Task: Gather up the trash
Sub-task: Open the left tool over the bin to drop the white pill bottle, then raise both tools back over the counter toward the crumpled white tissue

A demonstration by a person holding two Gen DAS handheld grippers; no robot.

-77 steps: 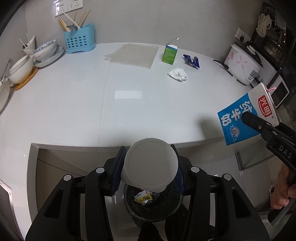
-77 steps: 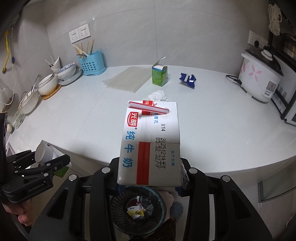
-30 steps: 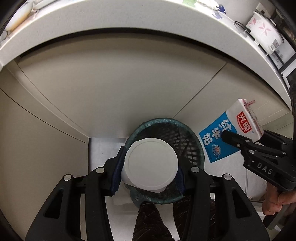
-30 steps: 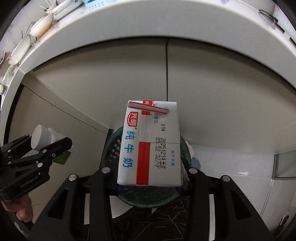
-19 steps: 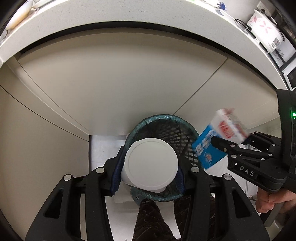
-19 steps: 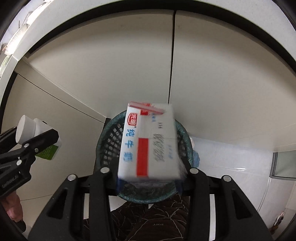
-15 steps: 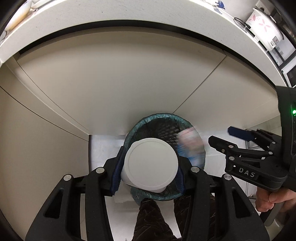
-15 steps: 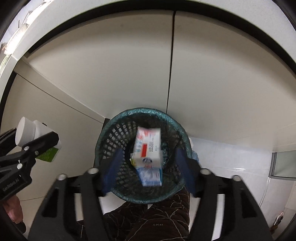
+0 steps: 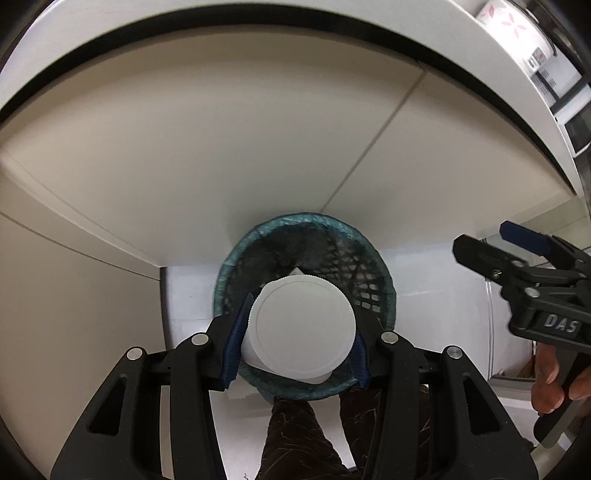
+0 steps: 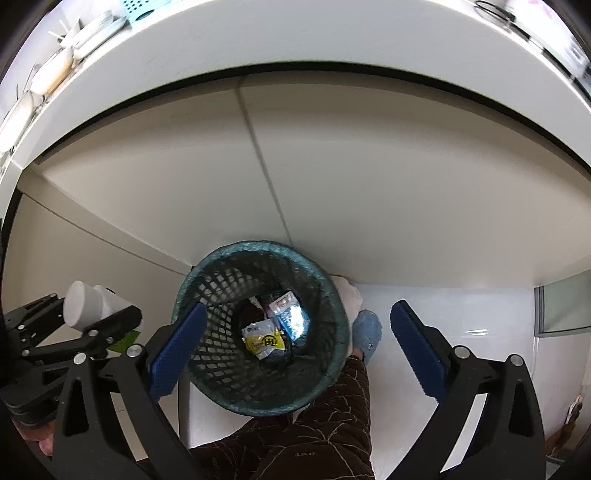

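In the left wrist view, a white plastic bottle (image 9: 301,326) is seen cap-first, clamped between the blue pads of the left gripper (image 9: 299,332); the pads press on its sides. Directly beneath and behind it, a dark mesh waste basket (image 9: 365,258) lined with a greenish bag is seen standing on the pale floor against the beige cabinet front (image 9: 221,147). The bottle is held above the near part of the basket's mouth, and most of the basket's inside is hidden by it. At the right edge, the right gripper (image 9: 480,243) is seen from the side, with its jaws parted and nothing between them; a hand (image 9: 554,380) is wrapped around its handle. Dark patterned trouser legs (image 9: 306,435) are visible at the bottom. The white counter edge (image 9: 258,14) is seen curving across the top.

In the right wrist view, the right gripper (image 10: 295,339) is shown spread wide, its jaws having just been opening, with only the basket (image 10: 218,354) seen far below between them. At the bottom of the basket, the blue and white milk carton (image 10: 290,317) is found lying beside a yellow and white wrapper (image 10: 264,339). At the left, the left gripper (image 10: 99,314) is seen clenched on the bottle (image 10: 83,304), held to the left of the basket's rim. A blue slipper (image 10: 367,332) is seen just beside the basket's right side, and a trouser leg (image 10: 314,435) is seen below it.
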